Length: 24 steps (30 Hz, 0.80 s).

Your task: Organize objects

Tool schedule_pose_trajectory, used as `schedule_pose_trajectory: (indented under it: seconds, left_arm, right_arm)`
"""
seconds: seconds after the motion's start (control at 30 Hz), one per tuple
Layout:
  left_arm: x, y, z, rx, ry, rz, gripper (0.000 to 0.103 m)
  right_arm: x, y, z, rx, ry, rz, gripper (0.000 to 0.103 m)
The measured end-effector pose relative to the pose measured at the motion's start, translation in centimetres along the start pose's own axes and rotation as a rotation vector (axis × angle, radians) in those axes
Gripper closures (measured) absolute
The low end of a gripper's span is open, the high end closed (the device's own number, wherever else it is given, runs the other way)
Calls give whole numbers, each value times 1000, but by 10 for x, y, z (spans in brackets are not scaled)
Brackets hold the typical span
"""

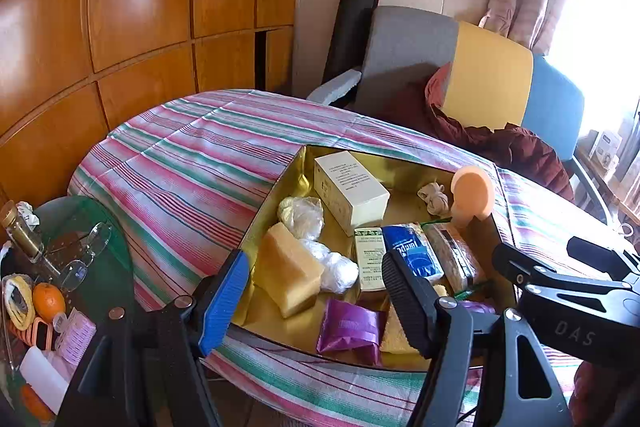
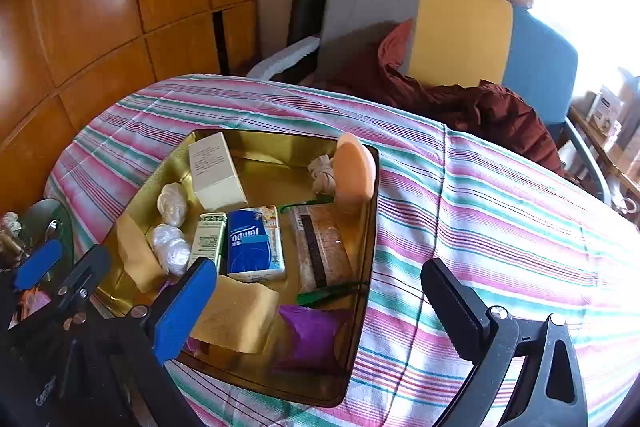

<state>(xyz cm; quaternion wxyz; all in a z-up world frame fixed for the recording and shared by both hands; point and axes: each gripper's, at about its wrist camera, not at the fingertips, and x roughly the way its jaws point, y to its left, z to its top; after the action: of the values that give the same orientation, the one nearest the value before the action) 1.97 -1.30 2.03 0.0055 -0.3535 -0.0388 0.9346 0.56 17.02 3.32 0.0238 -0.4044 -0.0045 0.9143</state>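
Gold tray (image 2: 366,227) w/ items below spread fingers (image 2: 182,311)

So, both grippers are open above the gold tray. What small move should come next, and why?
Probably lift both grippers clear of the tray. The left gripper and right gripper are open and hold nothing, and no loose item shows on the striped cloth. The sponges, the tissue pack and the boxes already lie inside, so the packing looks finished.
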Motion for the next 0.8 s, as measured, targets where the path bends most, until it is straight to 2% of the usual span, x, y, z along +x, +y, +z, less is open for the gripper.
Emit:
schedule_pose_trajectory:
  seconds: [0.27,0.53,0.8]
  left_arm:
    - [-2,-4,0,15,11,32,33]
    - [-4,0,1,4,14,63,33]
    - [-2,-3,0,17,45,50,33]
  right_arm:
    - [-5,-1,0,35,-1,-28,0]
    - [-6,-2,0,81,7,-19,0]
    - [-2,-4,-2,111,37,-20,0]
